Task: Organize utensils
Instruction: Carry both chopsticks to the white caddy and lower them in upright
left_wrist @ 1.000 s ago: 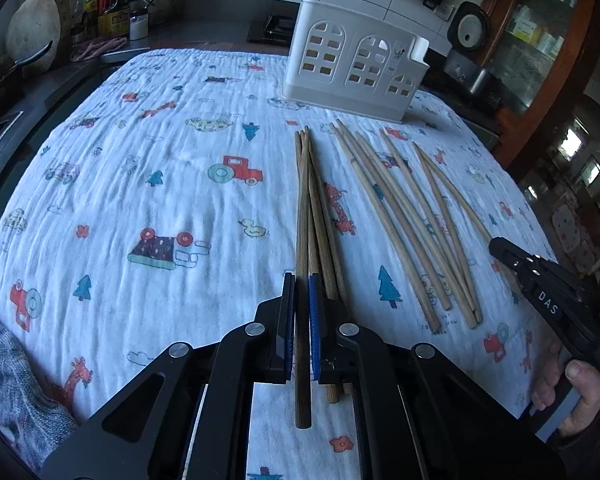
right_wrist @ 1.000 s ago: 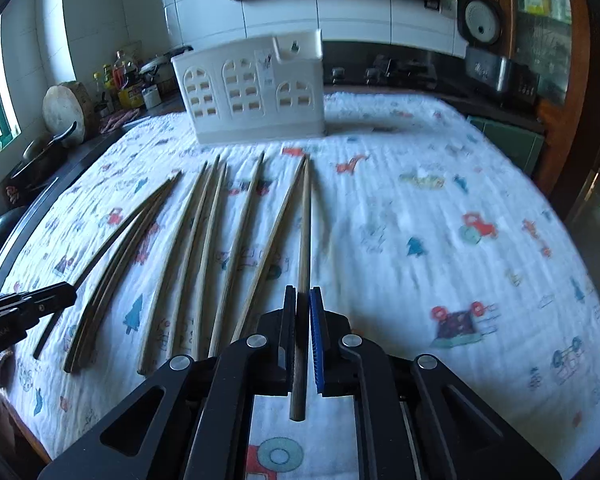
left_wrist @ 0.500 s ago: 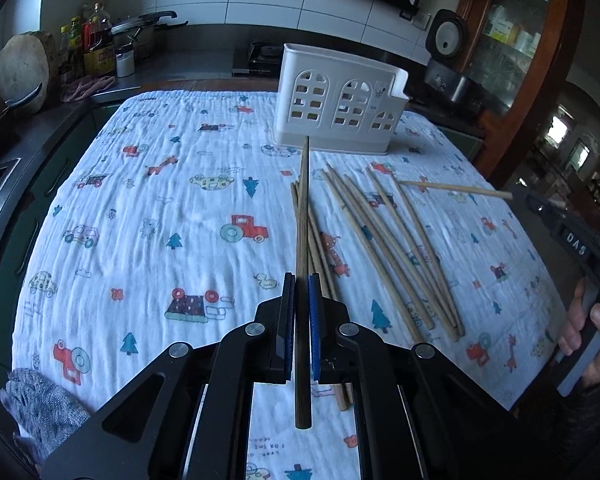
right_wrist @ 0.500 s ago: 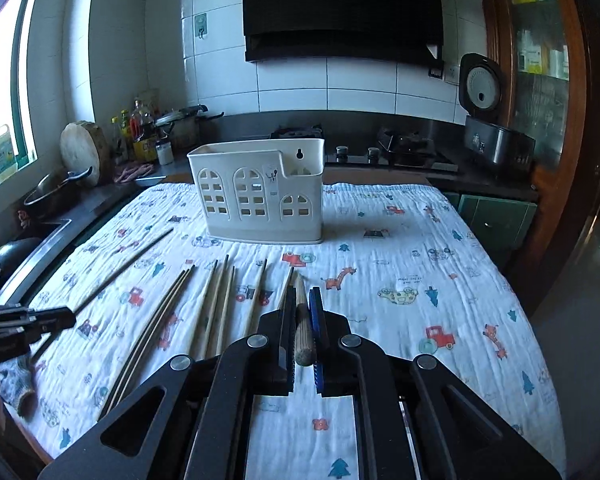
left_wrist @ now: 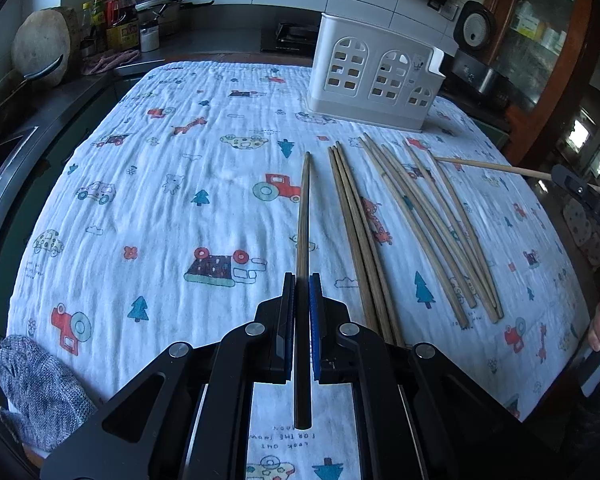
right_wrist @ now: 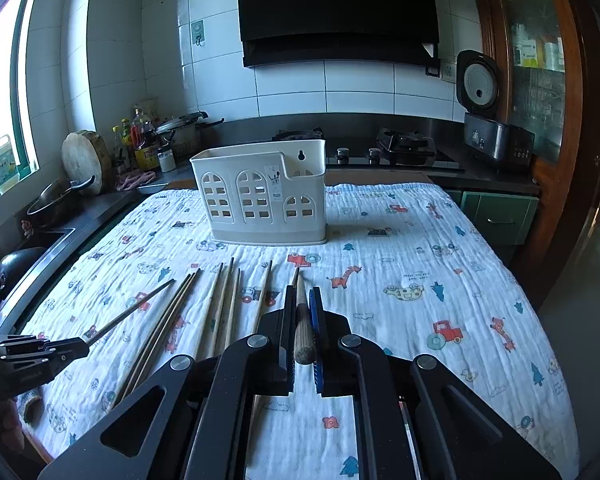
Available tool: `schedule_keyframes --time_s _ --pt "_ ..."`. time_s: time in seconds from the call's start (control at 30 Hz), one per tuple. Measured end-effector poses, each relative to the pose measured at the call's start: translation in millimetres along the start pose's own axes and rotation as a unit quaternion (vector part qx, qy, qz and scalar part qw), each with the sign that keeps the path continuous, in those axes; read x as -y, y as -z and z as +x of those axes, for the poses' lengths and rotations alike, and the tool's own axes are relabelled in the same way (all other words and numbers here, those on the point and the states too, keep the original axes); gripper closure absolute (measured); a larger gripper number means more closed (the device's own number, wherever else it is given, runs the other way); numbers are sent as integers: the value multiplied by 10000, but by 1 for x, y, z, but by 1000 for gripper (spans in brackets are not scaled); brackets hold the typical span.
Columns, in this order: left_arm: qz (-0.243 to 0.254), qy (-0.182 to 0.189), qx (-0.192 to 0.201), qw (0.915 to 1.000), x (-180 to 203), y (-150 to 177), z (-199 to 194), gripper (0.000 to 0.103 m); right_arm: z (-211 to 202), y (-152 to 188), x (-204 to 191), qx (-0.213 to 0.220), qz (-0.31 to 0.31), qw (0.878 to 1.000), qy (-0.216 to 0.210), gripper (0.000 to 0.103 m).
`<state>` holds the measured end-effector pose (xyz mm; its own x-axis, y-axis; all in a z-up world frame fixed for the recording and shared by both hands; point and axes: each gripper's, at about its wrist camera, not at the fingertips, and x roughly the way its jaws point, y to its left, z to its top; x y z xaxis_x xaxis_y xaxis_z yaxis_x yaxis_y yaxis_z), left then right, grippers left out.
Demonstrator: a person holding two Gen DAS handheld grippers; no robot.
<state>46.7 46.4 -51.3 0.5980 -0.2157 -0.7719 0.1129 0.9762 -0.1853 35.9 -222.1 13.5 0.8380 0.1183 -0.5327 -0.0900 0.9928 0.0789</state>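
My left gripper (left_wrist: 301, 280) is shut on a wooden chopstick (left_wrist: 303, 216) and holds it above the cloth, pointing away from me. My right gripper (right_wrist: 302, 294) is shut on another chopstick (right_wrist: 302, 320), seen almost end-on. That chopstick also shows in the left wrist view (left_wrist: 492, 166), held level over the table's right side. Several more chopsticks (left_wrist: 412, 216) lie side by side on the cloth, also in the right wrist view (right_wrist: 220, 304). A white slotted utensil holder (right_wrist: 262, 196) stands upright at the far end of the table (left_wrist: 374, 76).
A printed white cloth (left_wrist: 160, 208) covers the table. A grey knitted cloth (left_wrist: 36, 392) lies at its near left corner. A counter with bottles (right_wrist: 140, 140), a pan (right_wrist: 56, 200) and a stove (right_wrist: 404, 148) runs behind. A rice cooker (right_wrist: 480, 84) stands at right.
Both grippers have lifted their chopsticks off the cloth. The left chopstick has shifted left, away from the row. The right gripper rose and tilted its chopstick toward the holder.
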Motion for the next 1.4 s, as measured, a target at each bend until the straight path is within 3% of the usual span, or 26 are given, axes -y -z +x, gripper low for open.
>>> schedule_keyframes --time_s 0.17,0.3,0.43,0.77,1.17,1.3,1.4 --pt "45 67 197 9998 2 -1 -9 97 -3 -6 -1 54 -95 9999 10 96" --pt "248 -123 456 9986 6 -9 -24 97 -4 -13 -1 105 -140 9998 20 96" --pt "308 -119 482 9983 2 -21 -27 97 -3 -20 -5 147 -257 9996 -24 96" --pt "676 216 606 9956 9 -73 -39 97 8 -64 -1 61 -426 9986 -314 96" --pt "897 876 898 9880 26 -163 -67 97 8 -165 15 -7 -713 9958 -574 96" --pt "997 1160 1226 9806 38 -202 -96 97 5 -205 19 67 -815 9953 -521 96" --pt "1054 1174 1575 9748 48 -234 -115 97 13 -227 19 -3 -849 9949 -536 96"
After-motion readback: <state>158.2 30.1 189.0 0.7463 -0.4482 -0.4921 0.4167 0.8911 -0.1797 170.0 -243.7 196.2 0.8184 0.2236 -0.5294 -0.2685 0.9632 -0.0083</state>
